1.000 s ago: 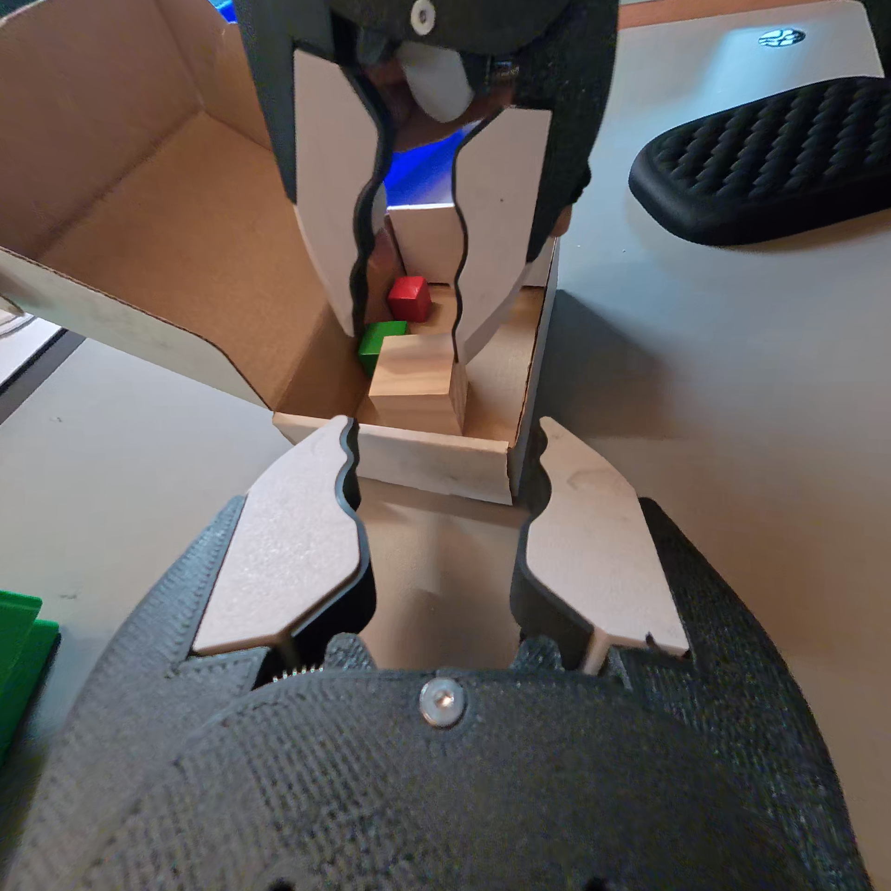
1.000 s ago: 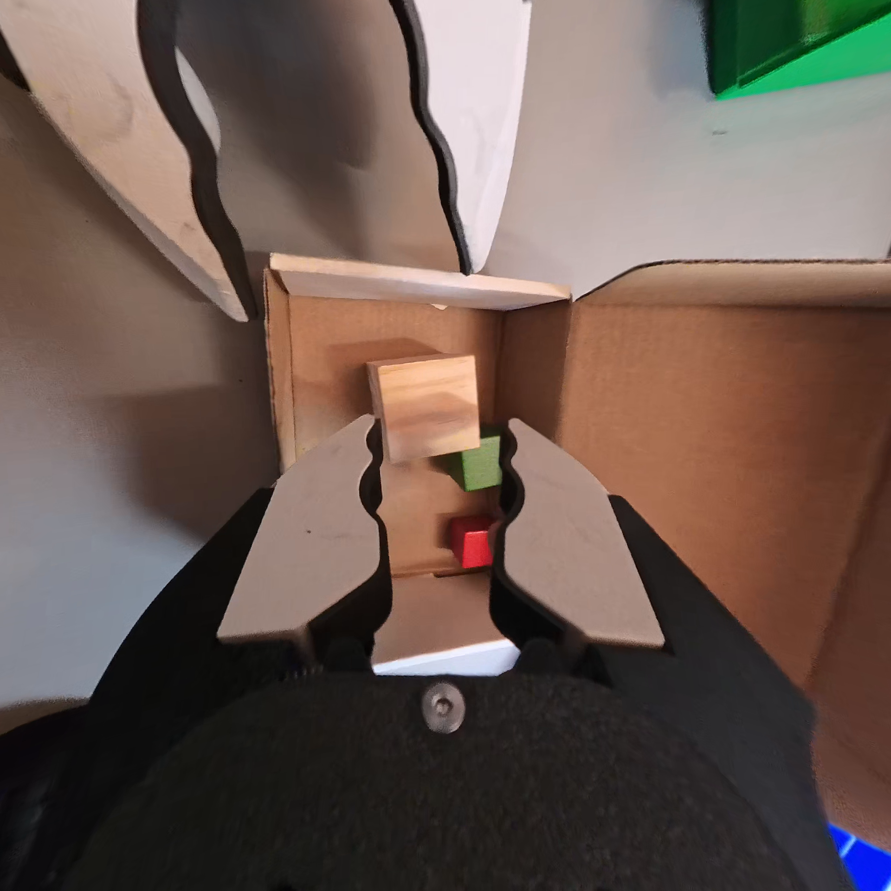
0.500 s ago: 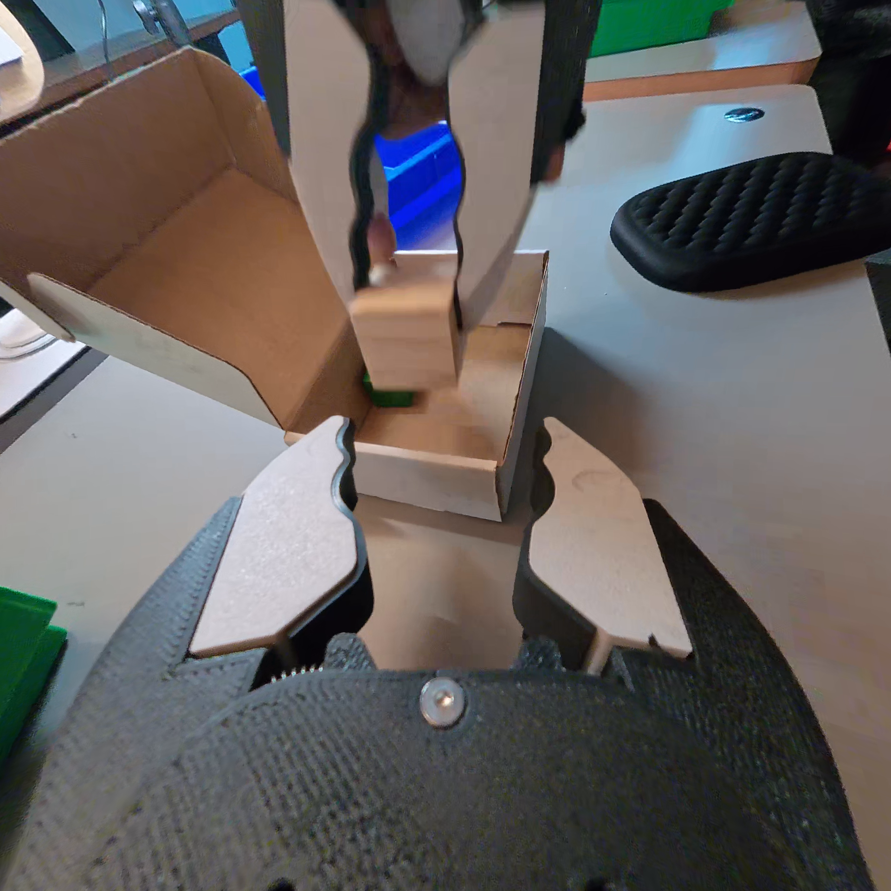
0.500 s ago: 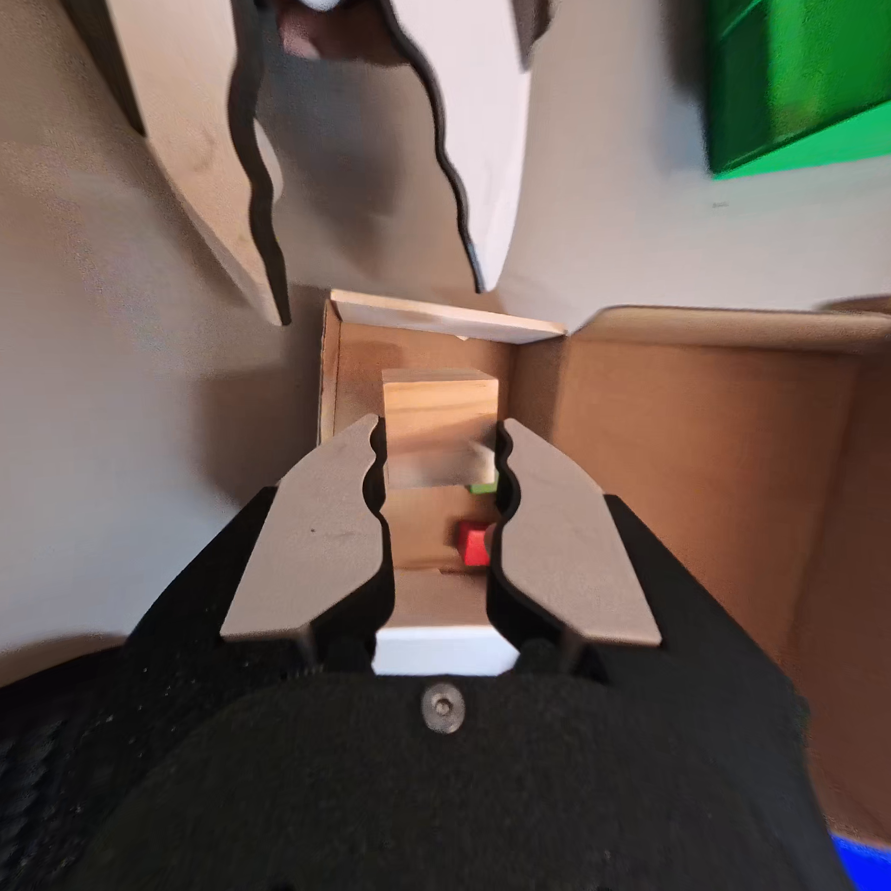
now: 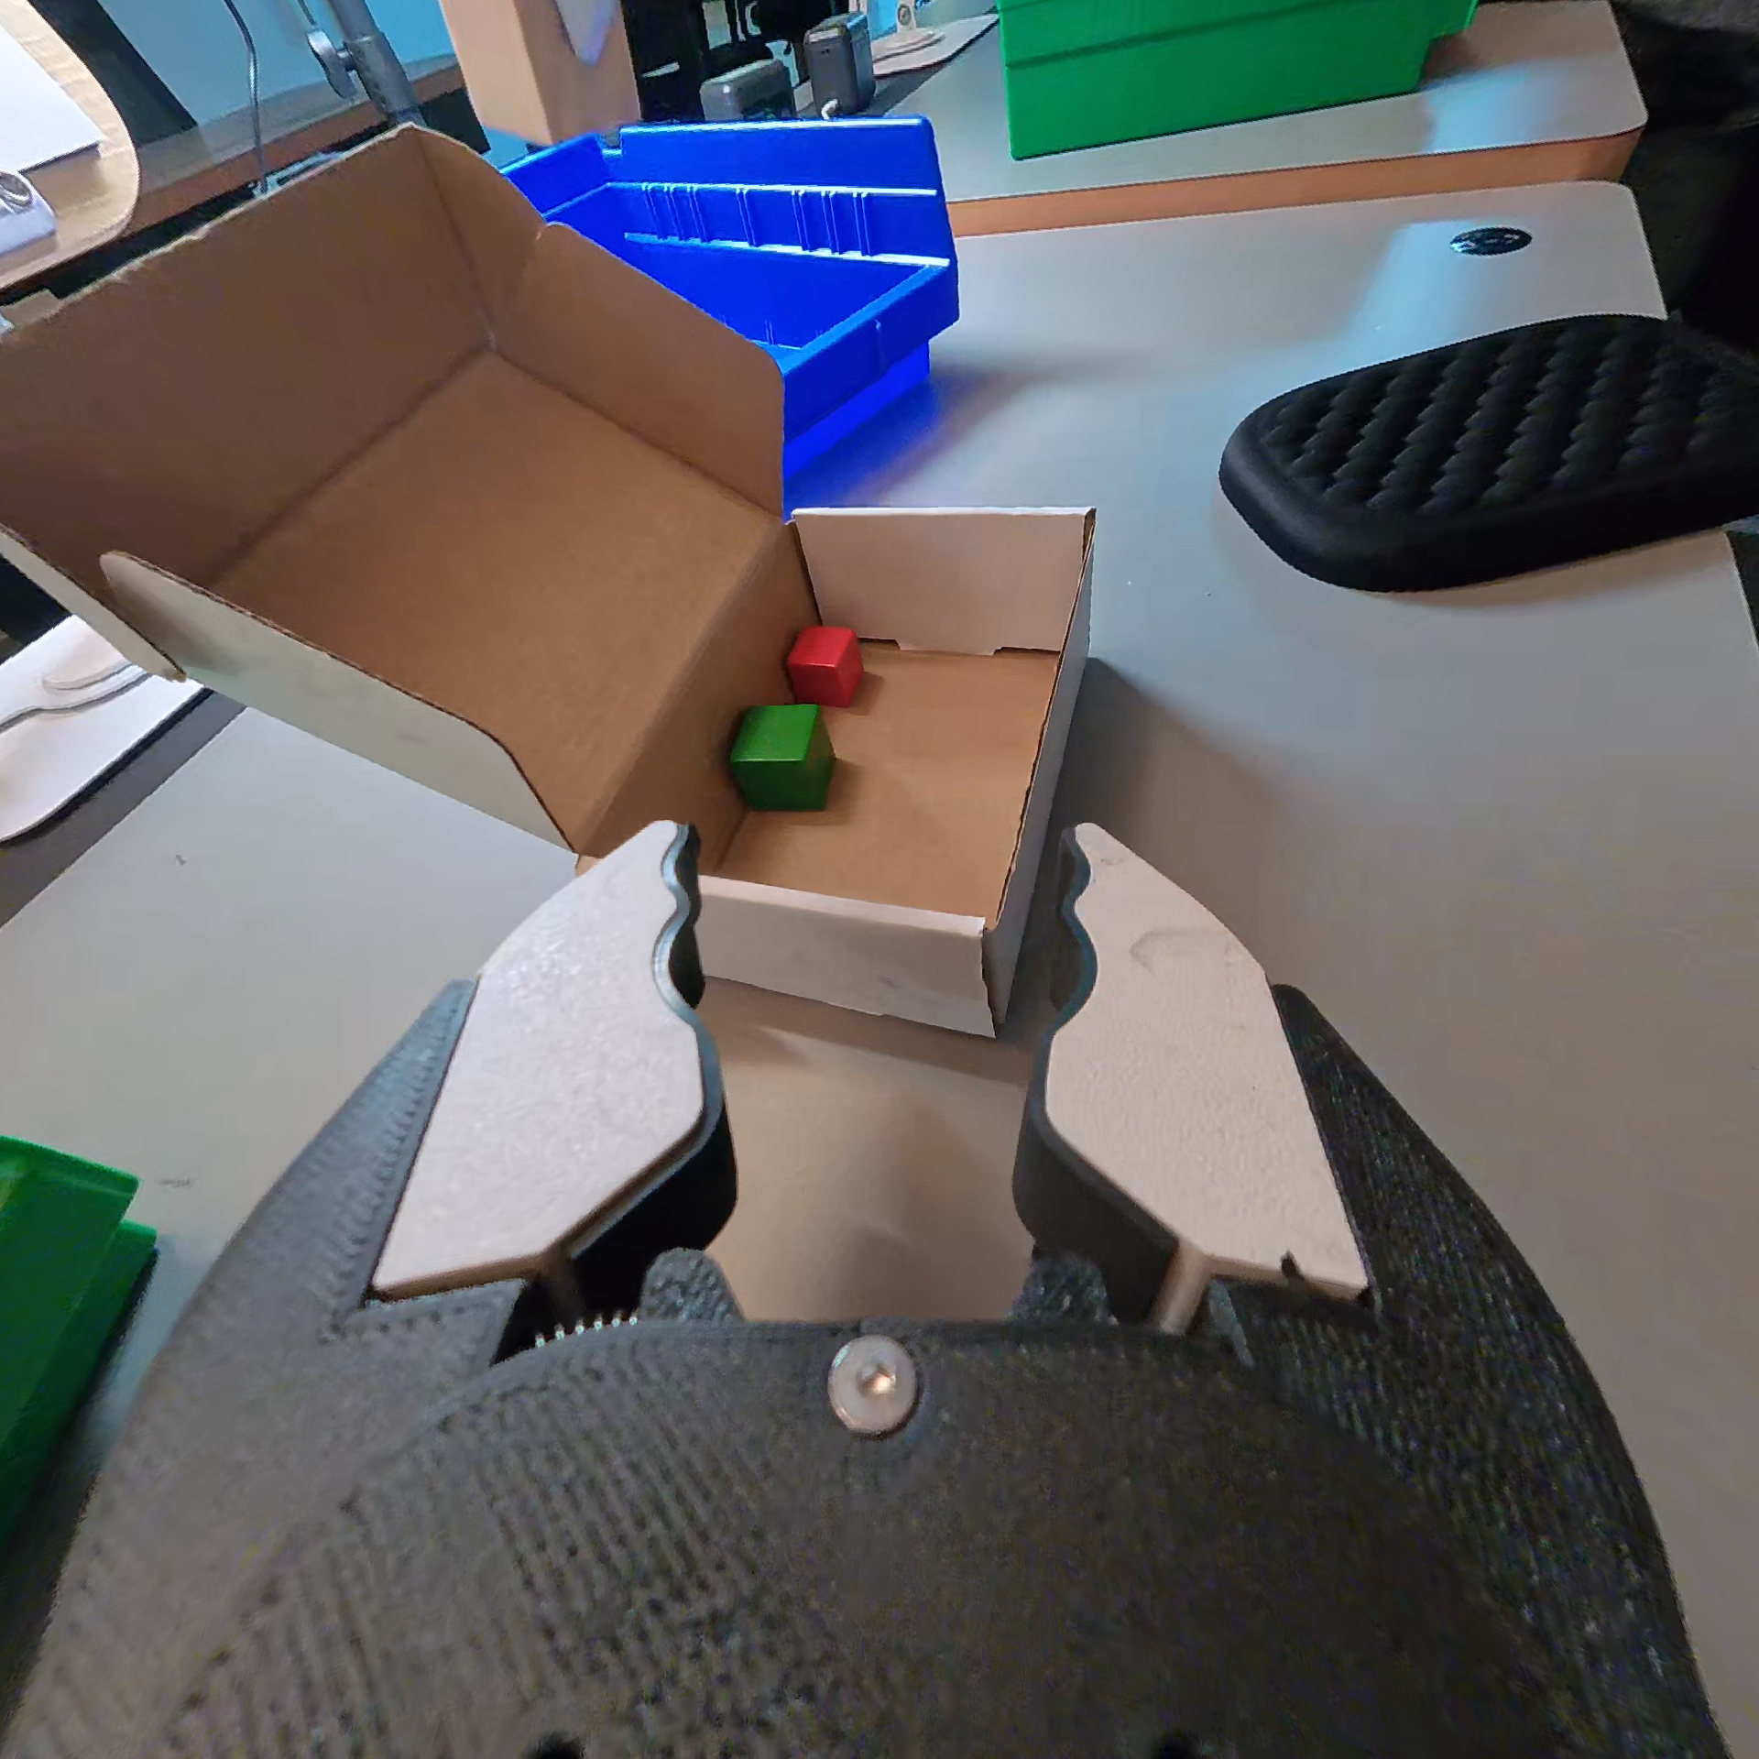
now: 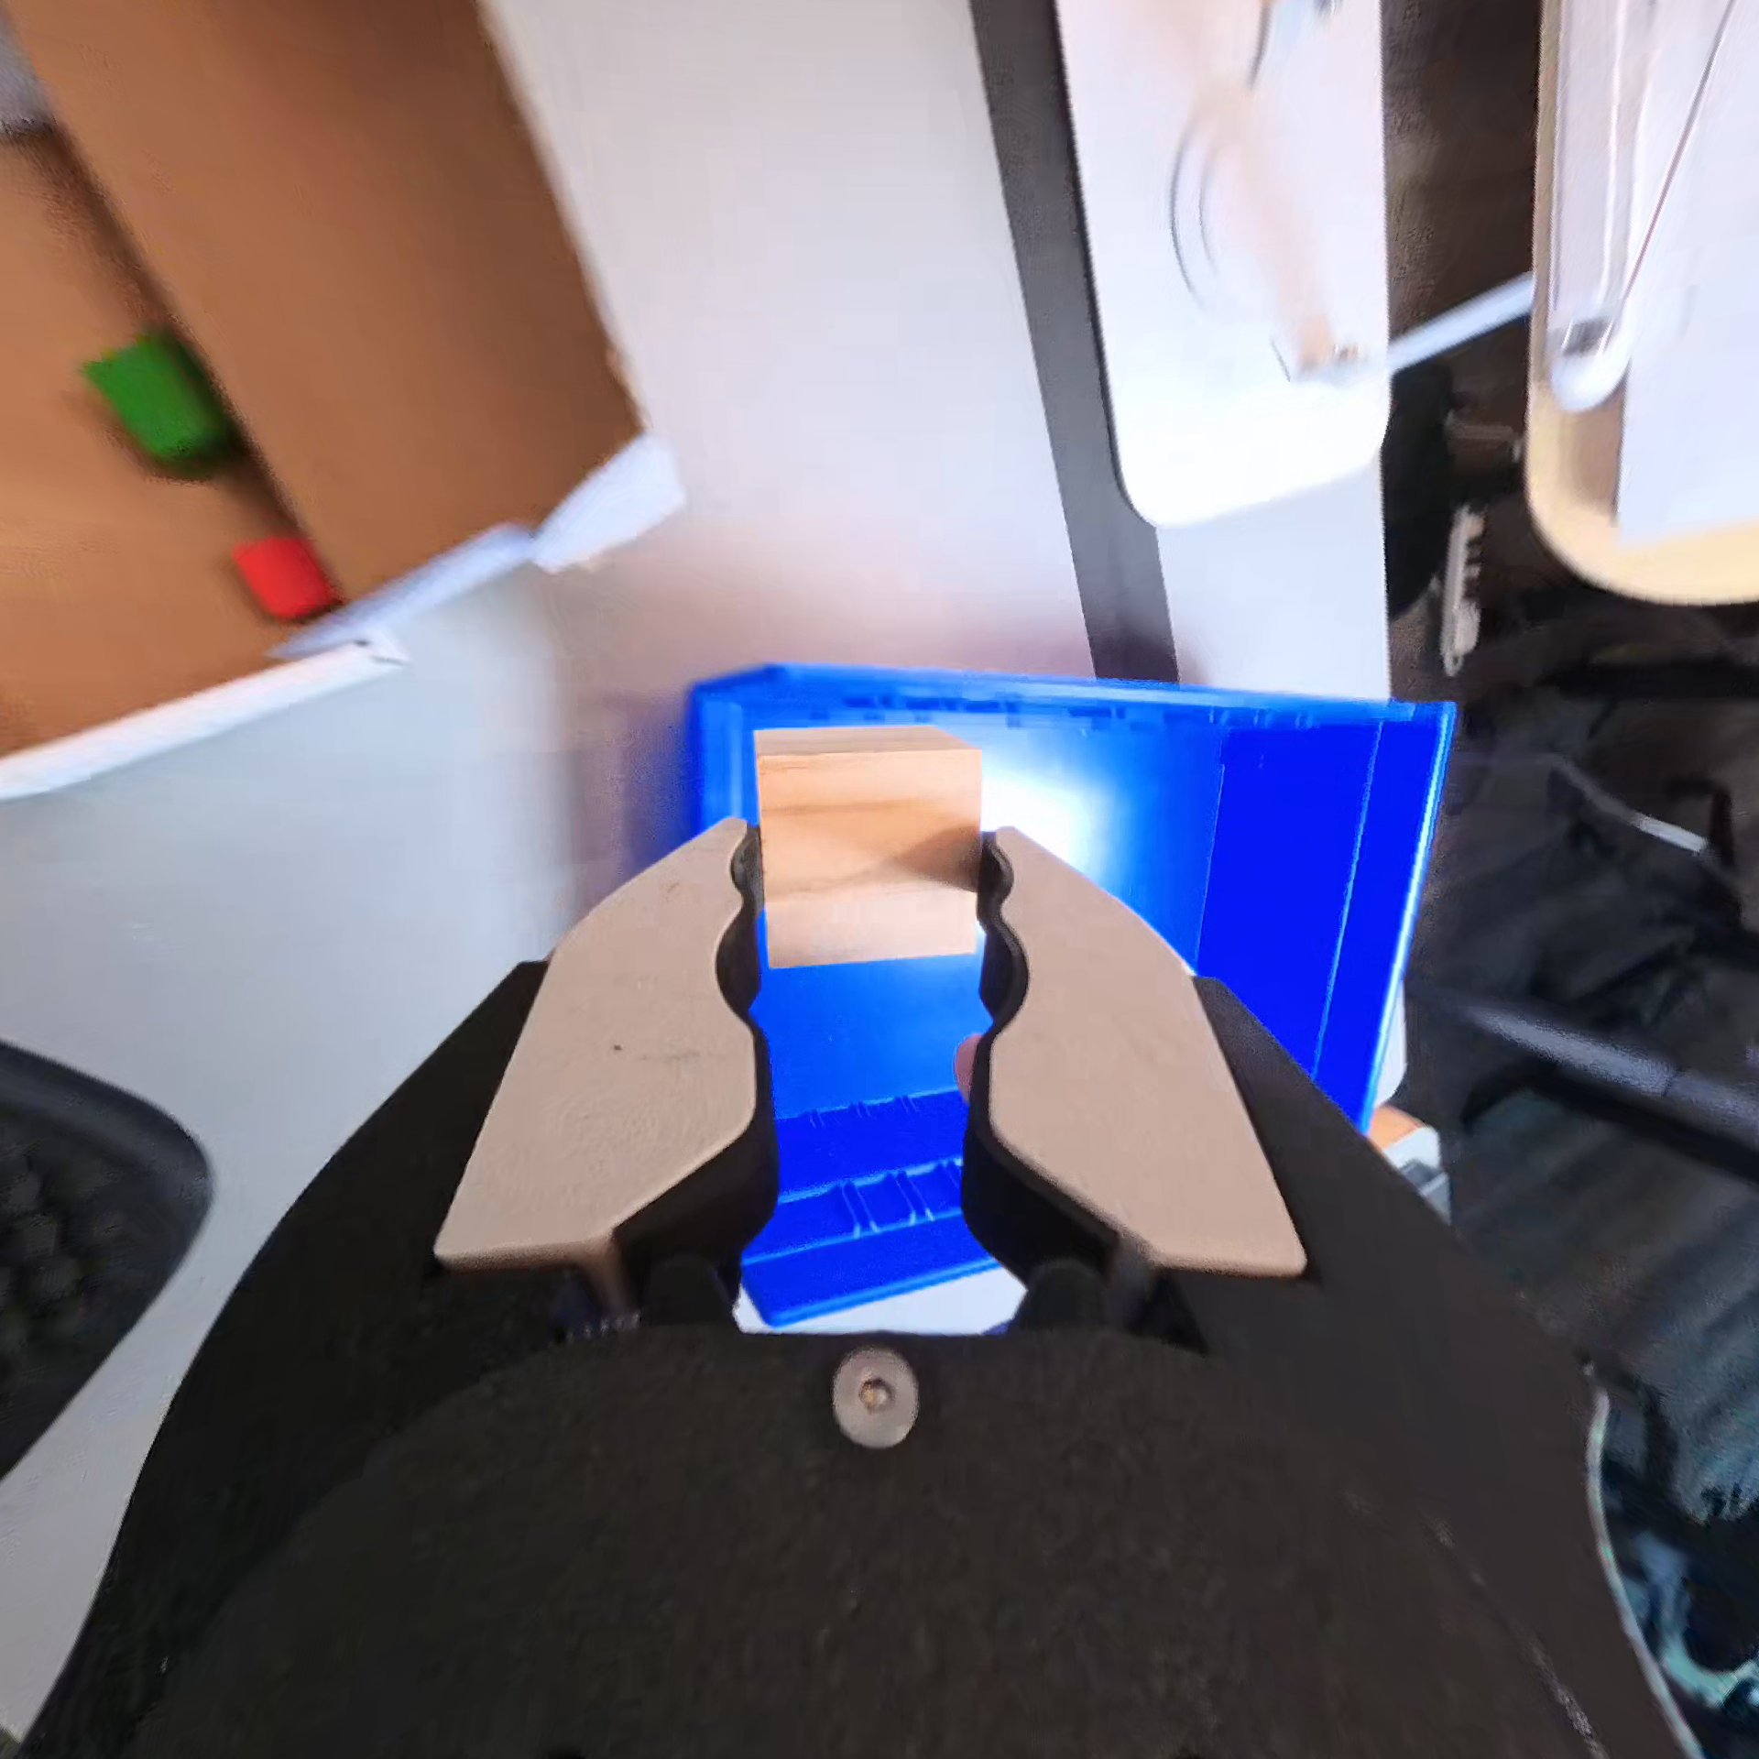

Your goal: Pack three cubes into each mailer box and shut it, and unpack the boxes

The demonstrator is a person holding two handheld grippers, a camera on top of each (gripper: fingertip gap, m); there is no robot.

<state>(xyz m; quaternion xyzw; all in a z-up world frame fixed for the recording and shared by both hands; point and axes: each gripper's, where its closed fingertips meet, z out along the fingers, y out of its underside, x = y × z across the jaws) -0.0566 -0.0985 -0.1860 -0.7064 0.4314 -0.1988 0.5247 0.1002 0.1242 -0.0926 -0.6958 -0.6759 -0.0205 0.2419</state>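
Left wrist view: left gripper (image 5: 874, 890) w/ jaws spread wide, nothing between them, tips flanking the near corner of the open mailer box (image 5: 847, 942) w/o visibly touching it. Box sits on a grey table (image 5: 1333, 857); lid (image 5: 400, 495) folded back to the left, brown inside, white outside. Inside, along the lid-side wall: green cube (image 5: 782, 757) nearer the camera, red cube (image 5: 824, 665) just behind it, close together but apart. Blue bin (image 5: 790, 247) behind the box; black textured pad (image 5: 1494, 447) to the right, well apart; green bin (image 5: 1218, 67) on the far table; another green bin's edge (image 5: 57, 1275) at lower left.

Right wrist view (motion-blurred): right gripper (image 6: 868, 857) clamps a plain wooden cube (image 6: 868, 838) between its fingertips, held above the blue bin (image 6: 1285, 904); cube appears clear of the bin floor, exact height can't be told. Mailer box (image 6: 238, 476) at upper left, green cube (image 6: 157, 400) & red cube (image 6: 281, 576) inside it.
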